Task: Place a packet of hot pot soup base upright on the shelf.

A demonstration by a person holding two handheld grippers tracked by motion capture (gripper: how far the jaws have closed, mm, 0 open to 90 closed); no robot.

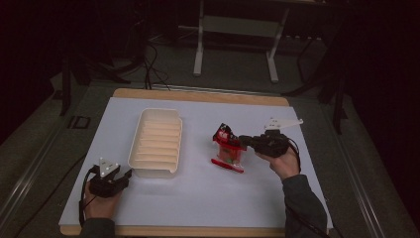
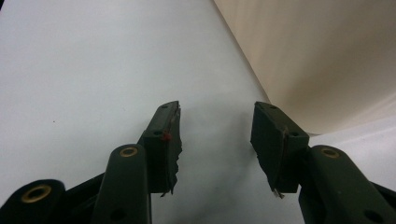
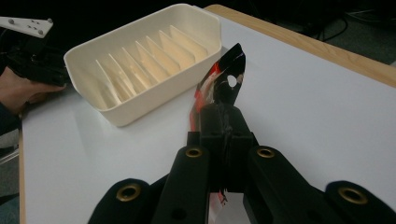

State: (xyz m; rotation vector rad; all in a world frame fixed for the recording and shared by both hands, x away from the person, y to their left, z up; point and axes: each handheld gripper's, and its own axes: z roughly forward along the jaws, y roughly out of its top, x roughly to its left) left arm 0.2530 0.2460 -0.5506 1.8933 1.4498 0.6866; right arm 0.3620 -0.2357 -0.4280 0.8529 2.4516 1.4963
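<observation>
A red, black and clear snack packet (image 1: 228,148) stands upright on the white table, right of centre, and my right gripper (image 1: 246,141) is shut on its upper edge. In the right gripper view the packet's black top with a hang hole (image 3: 227,79) sticks out past the closed jaws. A cream tray with ribbed dividers (image 1: 156,141) sits left of centre; its rim (image 3: 140,32) is beyond the packet. My left gripper (image 1: 125,176) rests on the table by the tray's near left corner, open, with nothing between its fingers (image 2: 164,140). The tray's outer wall (image 2: 317,60) rises just to its right.
The white sheet (image 1: 198,198) covers a wooden table whose edge (image 1: 198,95) shows at the back. A metal stand (image 1: 235,29) and cables lie on the dark floor beyond. The person's left hand (image 3: 23,88) holds the other gripper by the tray.
</observation>
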